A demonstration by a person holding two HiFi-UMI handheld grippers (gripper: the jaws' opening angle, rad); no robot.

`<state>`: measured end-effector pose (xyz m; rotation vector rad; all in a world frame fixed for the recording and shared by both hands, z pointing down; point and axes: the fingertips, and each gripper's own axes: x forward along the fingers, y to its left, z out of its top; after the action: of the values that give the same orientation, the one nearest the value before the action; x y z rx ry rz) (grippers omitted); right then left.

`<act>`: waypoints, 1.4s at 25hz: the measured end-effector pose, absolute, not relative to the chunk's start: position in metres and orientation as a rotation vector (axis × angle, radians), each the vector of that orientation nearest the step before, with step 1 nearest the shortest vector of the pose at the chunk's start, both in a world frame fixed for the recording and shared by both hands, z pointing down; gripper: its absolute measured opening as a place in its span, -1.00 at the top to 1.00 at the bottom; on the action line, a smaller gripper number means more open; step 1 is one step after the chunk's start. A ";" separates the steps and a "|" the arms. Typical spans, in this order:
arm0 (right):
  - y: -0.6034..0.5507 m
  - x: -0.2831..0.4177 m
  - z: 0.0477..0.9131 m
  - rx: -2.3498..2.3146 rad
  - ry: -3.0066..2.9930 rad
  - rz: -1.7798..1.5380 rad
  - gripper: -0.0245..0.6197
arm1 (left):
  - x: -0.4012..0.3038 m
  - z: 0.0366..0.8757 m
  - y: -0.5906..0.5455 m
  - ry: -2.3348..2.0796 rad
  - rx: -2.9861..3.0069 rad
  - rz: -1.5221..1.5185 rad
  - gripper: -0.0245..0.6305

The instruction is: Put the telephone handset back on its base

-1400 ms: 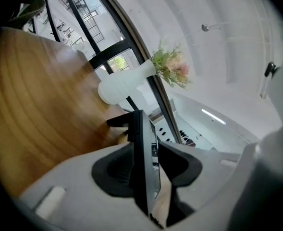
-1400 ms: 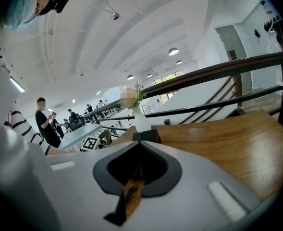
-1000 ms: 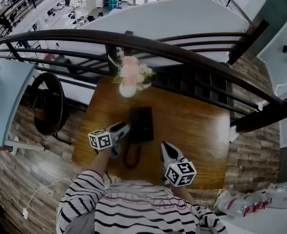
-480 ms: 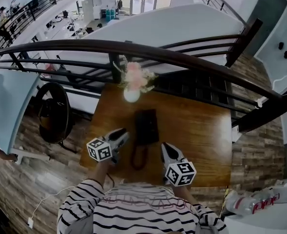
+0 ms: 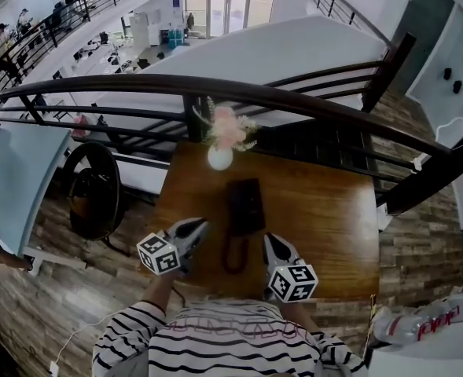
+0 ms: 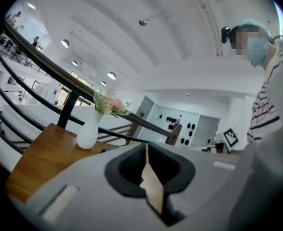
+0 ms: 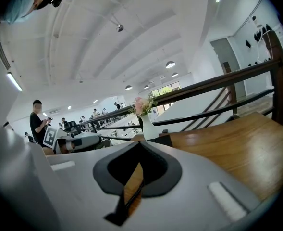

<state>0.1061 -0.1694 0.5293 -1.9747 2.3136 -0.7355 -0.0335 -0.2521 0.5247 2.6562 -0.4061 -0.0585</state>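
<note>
A black telephone [image 5: 245,206] sits mid-table on the wooden table [image 5: 325,226]. Its handset appears to lie along the base, dark on dark, and the cord [image 5: 233,254] loops toward the front edge. My left gripper [image 5: 197,225] hovers left of the cord, apart from the phone. Its jaws are closing and stand nearly together, with nothing between them [image 6: 147,167]. My right gripper [image 5: 269,241] sits right of the cord, its jaws also together and empty [image 7: 136,170]. The phone's dark edge [image 7: 163,139] shows just past the right jaws.
A white vase of pink flowers [image 5: 220,155] stands at the table's far edge, behind the phone. A dark curved railing [image 5: 310,104] runs right behind the table, with a drop beyond it. A round black stool [image 5: 94,191] stands to the left on the wood floor.
My left gripper has drawn back from the telephone's left side toward the front of the table. The right gripper has barely moved. The head view has shifted a little.
</note>
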 end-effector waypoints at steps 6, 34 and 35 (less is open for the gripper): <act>-0.156 0.079 0.528 -1.986 2.311 -0.719 0.92 | -0.055 0.508 -0.226 -0.402 2.753 -0.012 0.91; -0.102 0.035 0.545 -2.104 2.216 -0.742 0.92 | -0.093 0.500 -0.155 -0.302 2.825 0.014 0.91; -0.101 0.035 0.546 -2.107 2.215 -0.744 0.92 | -0.093 0.501 -0.154 -0.306 2.823 0.017 0.91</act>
<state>0.0349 -0.1014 0.5461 -2.1072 2.2148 -0.7436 -0.0934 -0.1539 0.5007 2.8227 -0.3055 0.0167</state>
